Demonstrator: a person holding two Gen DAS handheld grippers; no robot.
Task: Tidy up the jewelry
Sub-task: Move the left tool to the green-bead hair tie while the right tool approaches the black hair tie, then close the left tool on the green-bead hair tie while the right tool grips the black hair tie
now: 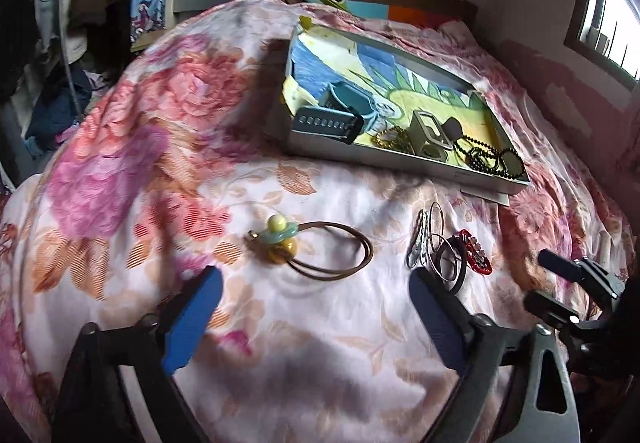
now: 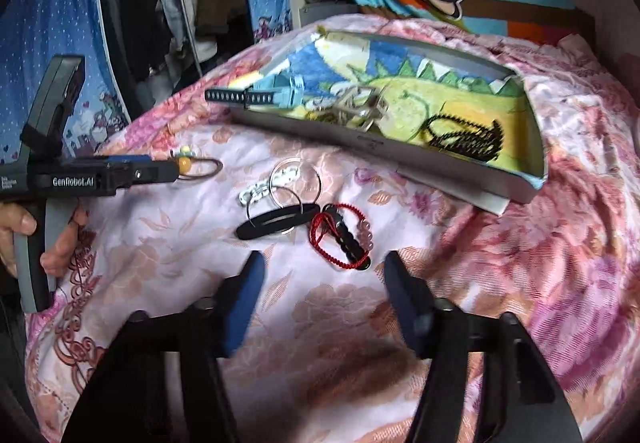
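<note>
Loose jewelry on a floral bedspread (image 1: 120,171). A brown hair tie (image 1: 320,249) with yellow and green beads lies in the lower middle of the left wrist view, just ahead of the left gripper (image 1: 316,295) and centred between its two blue pads, which stand spread wide with nothing between them and no contact with the tie. To the right of the tie, a small heap — silver hoop rings (image 1: 434,239), a white chain (image 2: 256,193), a black oval clip (image 2: 276,223) and a red cord bracelet (image 2: 340,239) with pale beads — lies touching and partly overlapping. In the right wrist view this heap sits at centre frame, just beyond the tips of the right gripper (image 2: 324,271), whose jaws stand apart and empty, narrower than the left pair; the red bracelet lies nearest the gap. At the left edge of that view a hand (image 2: 24,239) grips the handle of the left gripper, its tip near the beaded tie. Beyond the heap, in the upper right of both views, a shallow grey tray (image 1: 400,163) lined with a coloured drawing holds a blue watch strap (image 1: 332,115), a gold chain (image 1: 390,139), a metal buckle piece (image 1: 430,131) and a black bead necklace (image 1: 492,159).
</note>
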